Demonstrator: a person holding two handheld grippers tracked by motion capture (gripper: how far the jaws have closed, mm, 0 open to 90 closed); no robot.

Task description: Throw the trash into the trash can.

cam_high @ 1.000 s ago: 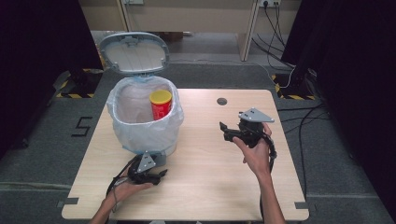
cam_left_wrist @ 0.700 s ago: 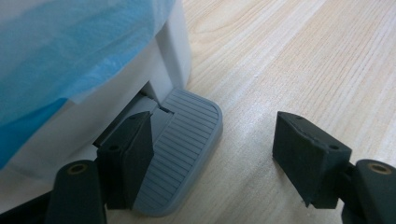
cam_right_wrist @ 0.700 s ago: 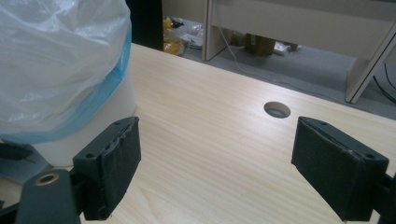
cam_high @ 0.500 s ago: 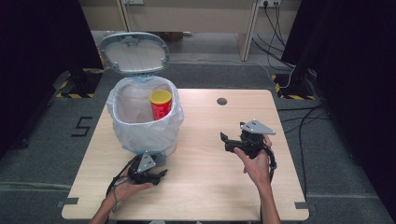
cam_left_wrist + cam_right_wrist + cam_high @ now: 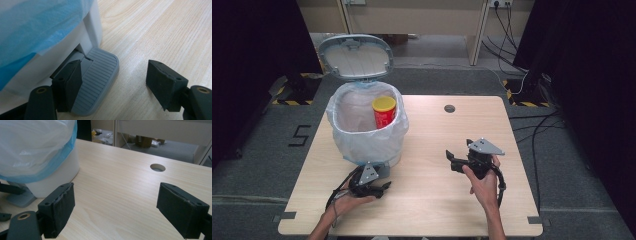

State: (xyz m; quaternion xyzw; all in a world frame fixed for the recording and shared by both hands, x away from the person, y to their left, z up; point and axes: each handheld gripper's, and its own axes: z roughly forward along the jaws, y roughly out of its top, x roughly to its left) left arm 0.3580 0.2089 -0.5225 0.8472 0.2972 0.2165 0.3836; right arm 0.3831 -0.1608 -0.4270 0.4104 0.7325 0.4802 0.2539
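Observation:
A white pedal bin (image 5: pixel 367 142) lined with a pale blue bag stands at the table's left, its lid (image 5: pixel 355 56) raised. A red can with a yellow cap (image 5: pixel 384 111) stands upright inside. My left gripper (image 5: pixel 381 186) lies low at the bin's foot. In the left gripper view it (image 5: pixel 116 75) is open, with one jaw resting on the grey ribbed pedal (image 5: pixel 100 75). My right gripper (image 5: pixel 453 161) hovers over the table's right half, pointing left toward the bin. Its jaws (image 5: pixel 116 202) have just been opening and stand open, with nothing between them.
The wooden table (image 5: pixel 432 210) has a round cable hole (image 5: pixel 449 108) at its far middle, also visible in the right gripper view (image 5: pixel 157 167). Cables trail on the grey floor at the right (image 5: pixel 537 125). Bare wood lies between the two grippers.
My right hand has come down and back toward the table's near right with its gripper. The left gripper, the bin and the can have stayed put.

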